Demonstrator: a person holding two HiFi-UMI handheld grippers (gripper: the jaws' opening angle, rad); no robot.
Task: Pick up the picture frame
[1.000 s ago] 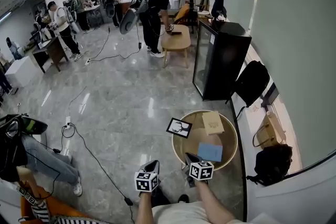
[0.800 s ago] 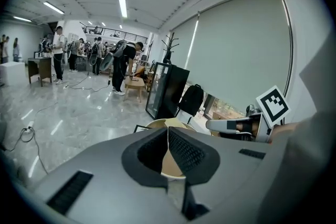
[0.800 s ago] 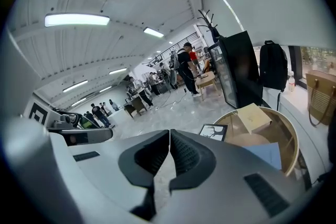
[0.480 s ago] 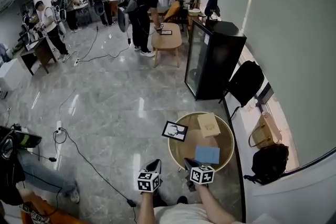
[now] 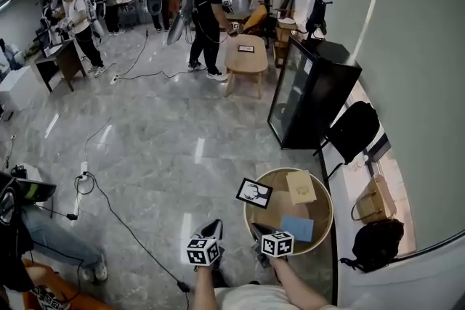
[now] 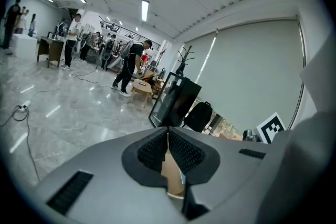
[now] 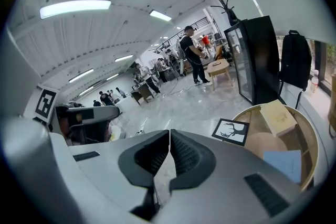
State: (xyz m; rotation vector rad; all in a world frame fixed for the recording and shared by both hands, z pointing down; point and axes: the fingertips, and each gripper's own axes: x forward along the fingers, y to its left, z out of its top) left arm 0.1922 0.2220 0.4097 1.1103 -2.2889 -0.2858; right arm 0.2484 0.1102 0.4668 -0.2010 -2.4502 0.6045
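Now, from the head view, the picture frame (image 5: 253, 193) lies at the far-left rim of the round counter (image 5: 270, 213), partly overhanging the floor. A tan box (image 5: 301, 187) sits to its right and a blue sheet (image 5: 298, 228) lies nearer. The left gripper (image 5: 213, 229) and right gripper (image 5: 256, 230) hover low at the near side, the right one just short of the counter. Against a second ago the gap to the frame has narrowed slightly, yet nothing is touched.

In the left gripper view the fingers (image 6: 186, 152) are pressed together on nothing, and the counter's wood shows beyond them.

In the right gripper view the fingers (image 7: 189, 152) are likewise closed and empty, with the frame up and to their right, well clear. I judge this to be the approach still: the fingers must part before any grasp.
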